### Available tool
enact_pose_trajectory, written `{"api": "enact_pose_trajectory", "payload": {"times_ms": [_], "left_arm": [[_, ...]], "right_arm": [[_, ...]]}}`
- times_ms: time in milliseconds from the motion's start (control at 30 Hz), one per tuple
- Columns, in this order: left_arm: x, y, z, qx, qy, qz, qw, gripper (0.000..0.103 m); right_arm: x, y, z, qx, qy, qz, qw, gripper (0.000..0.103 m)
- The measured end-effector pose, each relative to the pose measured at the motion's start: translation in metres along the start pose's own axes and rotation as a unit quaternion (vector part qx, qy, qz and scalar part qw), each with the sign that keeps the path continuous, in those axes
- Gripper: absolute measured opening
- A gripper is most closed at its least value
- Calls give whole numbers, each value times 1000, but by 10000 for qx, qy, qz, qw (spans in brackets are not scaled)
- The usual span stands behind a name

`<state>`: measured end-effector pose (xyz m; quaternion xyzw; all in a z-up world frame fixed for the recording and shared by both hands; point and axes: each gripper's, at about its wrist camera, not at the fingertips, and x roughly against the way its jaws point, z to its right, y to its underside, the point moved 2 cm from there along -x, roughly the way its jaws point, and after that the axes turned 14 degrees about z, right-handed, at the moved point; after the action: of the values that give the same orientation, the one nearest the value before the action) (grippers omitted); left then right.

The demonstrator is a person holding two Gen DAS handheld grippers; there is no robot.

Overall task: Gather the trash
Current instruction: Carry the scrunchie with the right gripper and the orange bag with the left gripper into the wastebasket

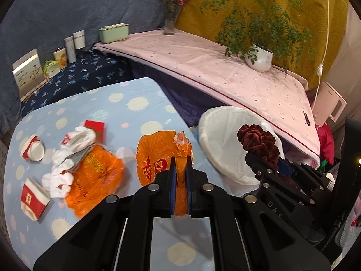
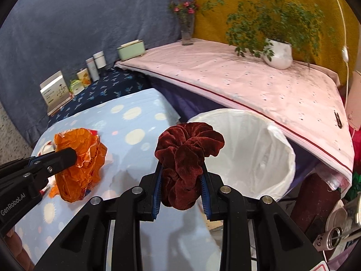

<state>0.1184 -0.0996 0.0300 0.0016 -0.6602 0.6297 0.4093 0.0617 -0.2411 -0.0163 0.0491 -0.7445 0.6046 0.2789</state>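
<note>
My left gripper [image 1: 181, 164] is shut on an orange plastic bag [image 1: 158, 155] and holds it above the blue spotted table [image 1: 126, 103]; it also shows in the right wrist view [image 2: 83, 155]. My right gripper [image 2: 181, 171] is shut on a dark red velvet scrunchie [image 2: 189, 149], held beside the white-lined trash bin [image 2: 270, 158]. In the left wrist view the scrunchie [image 1: 259, 142] hangs over the bin's [image 1: 216, 135] rim. On the table lie a second orange bag [image 1: 97, 176], white socks [image 1: 67, 164], crushed red-and-white paper cups [image 1: 33, 196] and a red packet [image 1: 96, 128].
A pink-covered shelf [image 1: 225, 67] behind the bin carries a potted plant [image 1: 259, 56], a flower vase [image 1: 170, 22] and a green box [image 1: 114, 32]. Jars and a carton [image 1: 29, 72] stand on a dark blue cloth at the back left. Cans [image 2: 336, 232] lie at the lower right.
</note>
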Motion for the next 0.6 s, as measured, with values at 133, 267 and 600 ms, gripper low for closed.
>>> {"api": "enact_pose_trajectory", "payload": {"times_ms": [133, 267, 600], "left_arm": [[-15, -6, 24, -129, 196, -29, 9997, 7], [-33, -10, 45, -188, 438, -128, 9988, 7], [-87, -13, 77, -62, 978, -515, 9939, 7]], "right_arm": [[-6, -1, 24, -125, 201, 13, 9997, 28], [-15, -1, 46, -258, 367, -57, 9990, 28], [-35, 4, 91, -491, 632, -192, 9966, 28]]}}
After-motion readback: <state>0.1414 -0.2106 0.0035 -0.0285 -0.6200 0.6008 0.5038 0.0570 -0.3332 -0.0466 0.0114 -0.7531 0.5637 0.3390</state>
